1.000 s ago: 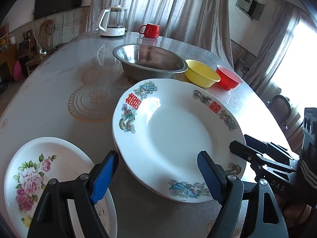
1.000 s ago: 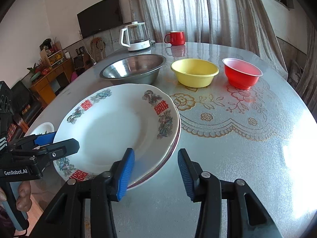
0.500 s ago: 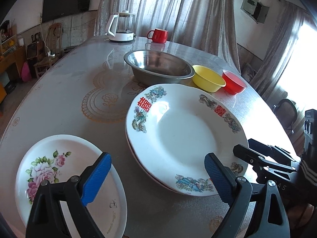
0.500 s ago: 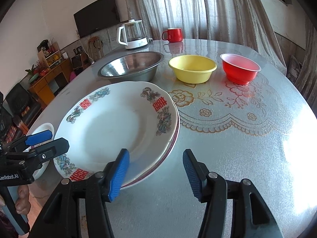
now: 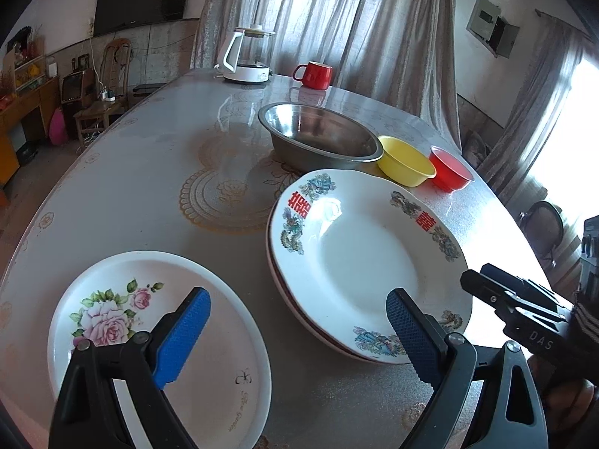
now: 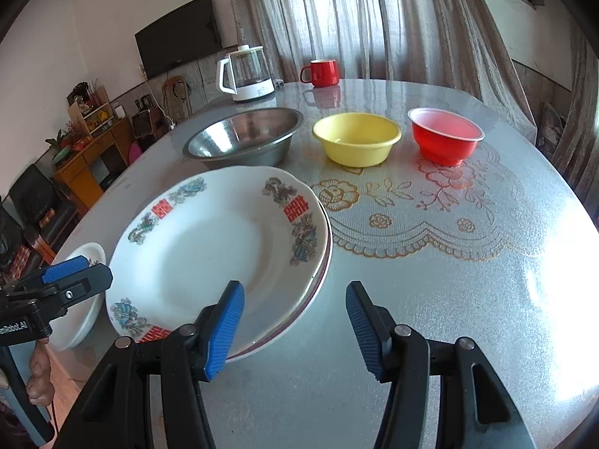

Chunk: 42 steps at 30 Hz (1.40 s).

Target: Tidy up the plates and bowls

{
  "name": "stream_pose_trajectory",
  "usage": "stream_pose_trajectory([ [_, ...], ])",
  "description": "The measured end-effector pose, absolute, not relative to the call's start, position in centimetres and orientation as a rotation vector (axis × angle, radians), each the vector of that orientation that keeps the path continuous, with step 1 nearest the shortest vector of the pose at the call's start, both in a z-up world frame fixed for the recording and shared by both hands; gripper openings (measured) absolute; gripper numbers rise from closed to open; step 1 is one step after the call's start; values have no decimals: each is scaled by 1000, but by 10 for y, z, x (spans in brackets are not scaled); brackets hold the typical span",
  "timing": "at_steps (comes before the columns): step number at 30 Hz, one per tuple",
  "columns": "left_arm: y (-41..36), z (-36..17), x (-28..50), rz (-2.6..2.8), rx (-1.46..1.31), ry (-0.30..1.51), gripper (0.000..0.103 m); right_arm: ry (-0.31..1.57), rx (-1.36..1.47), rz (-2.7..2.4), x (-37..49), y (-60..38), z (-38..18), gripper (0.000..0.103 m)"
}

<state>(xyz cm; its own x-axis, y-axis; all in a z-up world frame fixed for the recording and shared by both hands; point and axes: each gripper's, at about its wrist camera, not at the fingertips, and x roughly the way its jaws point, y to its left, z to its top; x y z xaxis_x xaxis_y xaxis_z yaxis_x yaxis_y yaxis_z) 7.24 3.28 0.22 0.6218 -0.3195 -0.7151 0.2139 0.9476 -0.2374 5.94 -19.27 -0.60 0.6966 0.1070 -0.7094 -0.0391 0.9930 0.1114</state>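
A large white plate with red characters (image 5: 359,262) lies stacked on another plate near the table's front edge; it also shows in the right wrist view (image 6: 209,254). A smaller rose-patterned plate (image 5: 123,307) lies to its left, partly seen in the right wrist view (image 6: 84,262). A steel bowl (image 5: 322,138), a yellow bowl (image 5: 406,162) and a red bowl (image 5: 449,168) stand in a row behind. My left gripper (image 5: 295,331) is open and empty above the gap between the two plates. My right gripper (image 6: 294,325) is open and empty at the big plate's right edge.
A glass kettle (image 5: 247,58) and a red mug (image 5: 314,74) stand at the far end of the round table (image 5: 149,172). Chairs and a cabinet stand left of the table. Curtains hang behind. The table's front edge is close below both grippers.
Both grippers have pulled back and up from the stacked plates. The left gripper has shifted left, so more of the rose plate shows. Both stay open.
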Motion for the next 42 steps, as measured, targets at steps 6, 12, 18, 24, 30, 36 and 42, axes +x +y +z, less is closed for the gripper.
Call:
stream_pose_trajectory([
  [6, 51, 7, 71, -281, -165, 832, 95, 757, 89, 153, 55, -184, 6, 57],
  [12, 96, 18, 70, -221, -253, 800, 95, 736, 60, 303, 50, -159, 17, 57],
  [18, 148, 16, 61, -101, -305, 781, 95, 746, 40, 525, 40, -118, 22, 57],
  [24, 192, -5, 48, -19, -346, 830, 95, 840, 51, 719, 39, -72, 2, 57],
  [30, 210, -21, 37, 10, -360, 855, 76, 939, 92, 771, 44, -45, -24, 57],
  [36, 205, -32, 39, -25, -361, 893, 69, 979, 70, 747, 57, -25, -40, 57],
  [42, 193, -34, 41, -54, -301, 878, 47, 995, 34, 748, 63, -10, -49, 57],
])
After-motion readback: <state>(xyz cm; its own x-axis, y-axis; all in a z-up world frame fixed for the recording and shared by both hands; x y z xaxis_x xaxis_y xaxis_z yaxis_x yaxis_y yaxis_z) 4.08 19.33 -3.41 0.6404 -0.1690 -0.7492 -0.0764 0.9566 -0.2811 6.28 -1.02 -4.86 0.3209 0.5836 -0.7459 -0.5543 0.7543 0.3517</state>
